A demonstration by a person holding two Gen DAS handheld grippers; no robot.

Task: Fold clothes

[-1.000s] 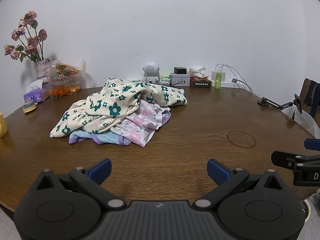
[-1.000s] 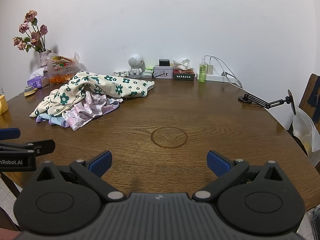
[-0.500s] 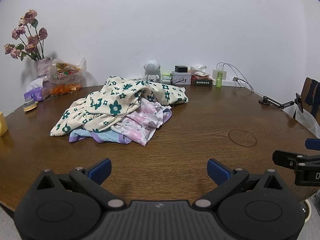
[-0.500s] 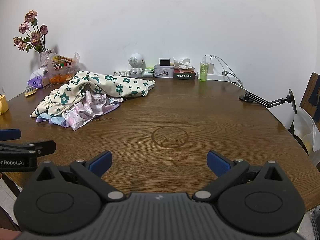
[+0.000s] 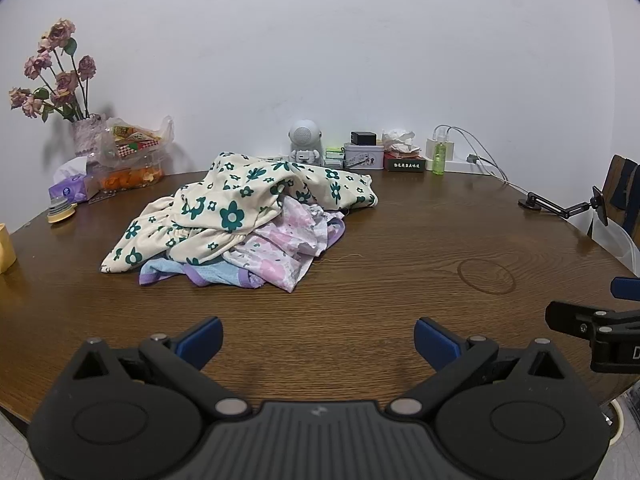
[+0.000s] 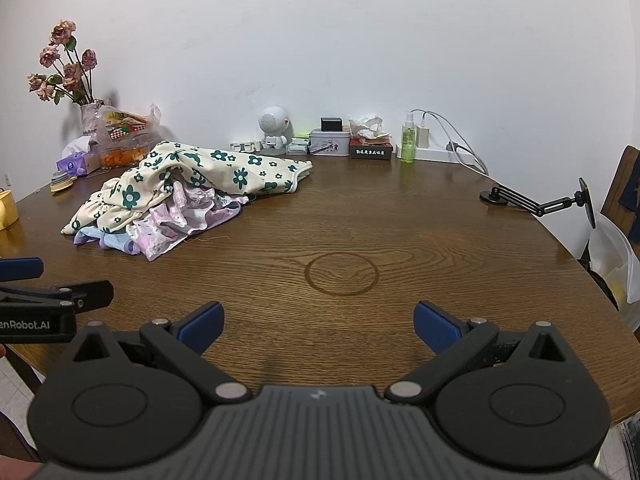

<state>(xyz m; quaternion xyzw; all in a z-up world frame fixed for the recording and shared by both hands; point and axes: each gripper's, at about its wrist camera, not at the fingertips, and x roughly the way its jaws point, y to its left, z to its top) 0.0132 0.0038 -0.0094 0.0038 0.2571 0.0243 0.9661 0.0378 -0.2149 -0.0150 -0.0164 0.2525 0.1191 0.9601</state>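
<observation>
A: While both your hand-held grippers, left (image 5: 318,342) and right (image 6: 318,326), are gaping wide and empty, where is it lying?

B: The soft, light cream green-flowered cotton garment (image 5: 240,204) is topping the heap on the round brown wooden table (image 5: 400,280); you're pinching its hem.

The bench (image 5: 400,248) is dark wood, grained with a soft sheen. The cream floral garment (image 5: 240,204) is thin, crumpled cloth (cotton, perhaps). The left hand-held gripper (image 5: 316,340) is matt black plastic with blue pads (image 5: 200,340).
</observation>
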